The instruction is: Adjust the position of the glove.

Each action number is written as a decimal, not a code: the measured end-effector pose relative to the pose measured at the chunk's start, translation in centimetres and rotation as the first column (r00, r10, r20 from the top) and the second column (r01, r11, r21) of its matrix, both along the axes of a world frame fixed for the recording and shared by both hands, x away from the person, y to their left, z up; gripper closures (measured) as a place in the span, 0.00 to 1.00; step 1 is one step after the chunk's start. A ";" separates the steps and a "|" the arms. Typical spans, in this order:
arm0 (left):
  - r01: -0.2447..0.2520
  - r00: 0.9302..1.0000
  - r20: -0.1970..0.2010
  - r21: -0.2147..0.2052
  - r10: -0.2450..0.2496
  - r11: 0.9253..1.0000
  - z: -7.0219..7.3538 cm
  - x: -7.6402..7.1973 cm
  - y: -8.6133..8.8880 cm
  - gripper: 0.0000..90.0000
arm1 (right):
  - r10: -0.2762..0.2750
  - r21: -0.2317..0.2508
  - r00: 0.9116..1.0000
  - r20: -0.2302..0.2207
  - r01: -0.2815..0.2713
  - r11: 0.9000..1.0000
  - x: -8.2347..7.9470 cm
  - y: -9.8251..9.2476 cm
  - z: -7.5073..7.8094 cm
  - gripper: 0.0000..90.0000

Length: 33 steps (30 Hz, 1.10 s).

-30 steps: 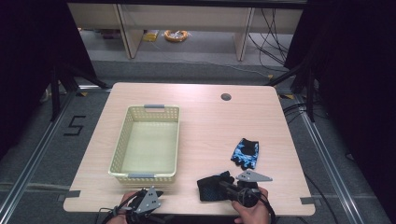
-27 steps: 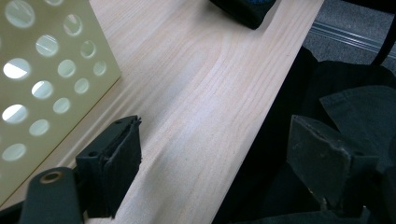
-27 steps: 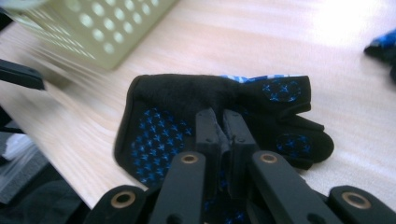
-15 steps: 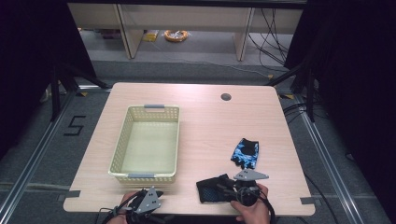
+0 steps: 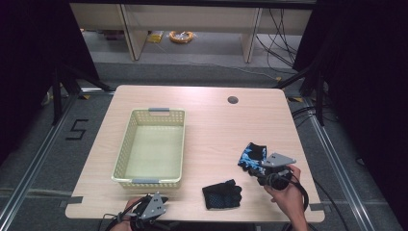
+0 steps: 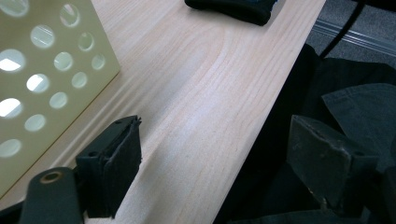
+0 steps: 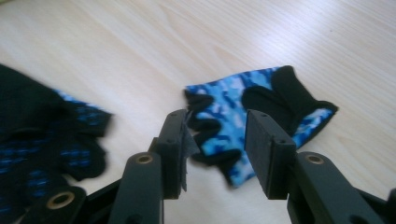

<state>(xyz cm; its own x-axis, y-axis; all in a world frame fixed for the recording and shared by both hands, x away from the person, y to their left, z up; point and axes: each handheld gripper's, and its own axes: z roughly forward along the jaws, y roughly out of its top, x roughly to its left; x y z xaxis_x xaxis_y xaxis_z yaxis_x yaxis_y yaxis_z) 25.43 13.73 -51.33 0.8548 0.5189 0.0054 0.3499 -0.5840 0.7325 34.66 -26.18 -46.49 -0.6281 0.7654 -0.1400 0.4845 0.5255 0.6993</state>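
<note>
Right gripper [image 7: 215, 140] partly open, jaws just closing a little, hovering over blue glove [image 7: 261, 107] on table [image 5: 211, 125], gripping nothing. Black glove [image 5: 221, 194] just beside (palm dotted blue). Left gripper [image 6: 219, 163] wide, empty, near basket [image 5: 126, 144].

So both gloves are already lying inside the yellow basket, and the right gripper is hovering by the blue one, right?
Not quite: the high view shows the basket holds nothing. The blue glove and black glove lie on the table beside it. The right gripper is indeed by the blue one.
</note>
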 end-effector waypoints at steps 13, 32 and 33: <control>-0.006 1.000 -0.008 -0.010 0.006 1.000 -0.1 0.1 0.1 0.19 | 0.098 -0.068 0.991 -0.089 -0.104 0.992 5.7 -0.5 -0.9 0.69; -0.007 1.000 -0.003 0.002 0.007 1.000 0.0 0.1 0.1 0.19 | 0.107 -0.077 0.978 -0.180 -0.123 0.989 8.5 -0.6 -1.9 0.68; -0.003 1.000 -0.011 -0.003 0.003 1.000 0.0 0.2 0.1 0.19 | 0.068 -0.036 0.983 -0.170 -0.075 0.997 8.4 -0.4 -2.1 0.68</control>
